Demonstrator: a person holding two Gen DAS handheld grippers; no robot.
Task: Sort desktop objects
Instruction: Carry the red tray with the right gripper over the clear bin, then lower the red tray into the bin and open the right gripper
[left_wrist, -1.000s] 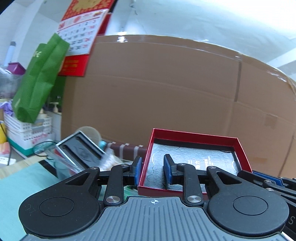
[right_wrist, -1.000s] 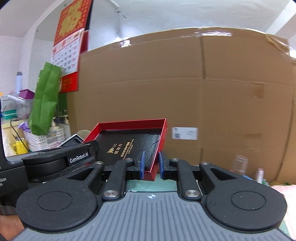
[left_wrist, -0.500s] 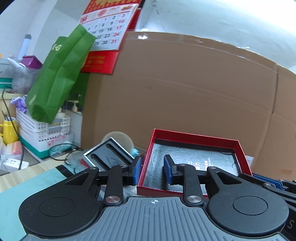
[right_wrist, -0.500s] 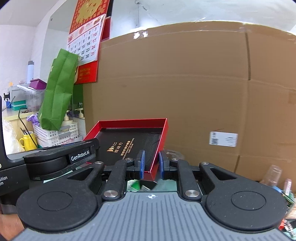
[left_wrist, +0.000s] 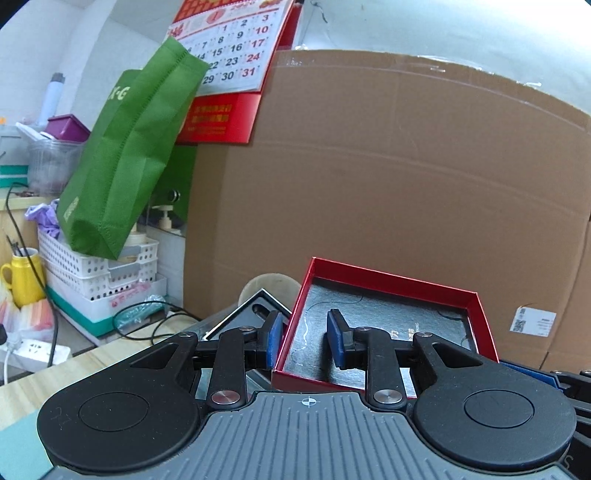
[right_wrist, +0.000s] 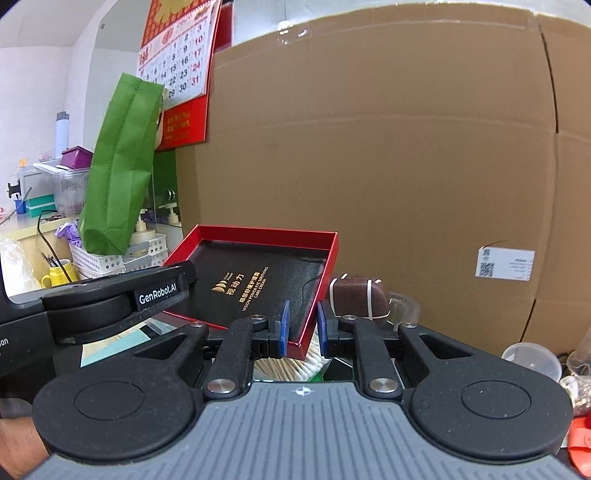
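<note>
A shallow red box (left_wrist: 391, 284) with a dark grey lining is held in the air by both grippers. My left gripper (left_wrist: 303, 341) is shut on its near left wall. My right gripper (right_wrist: 301, 330) is shut on its near right corner; in the right wrist view the red box (right_wrist: 258, 280) shows a black insert with gold lettering. A brown case (right_wrist: 358, 299) with white bands lies below, right of the box. A black tray (left_wrist: 251, 314) sits under the box's left edge.
A big cardboard box (left_wrist: 388, 192) fills the background. A green bag (left_wrist: 125, 162) hangs at the left over white baskets (left_wrist: 96, 273). A yellow mug (left_wrist: 22, 277) and power strip (left_wrist: 29, 350) lie far left. Clear plastic cups (right_wrist: 532, 358) stand at right.
Both grippers have carried the red box leftward and up. The brown case has come into sight under the box in the right wrist view.
</note>
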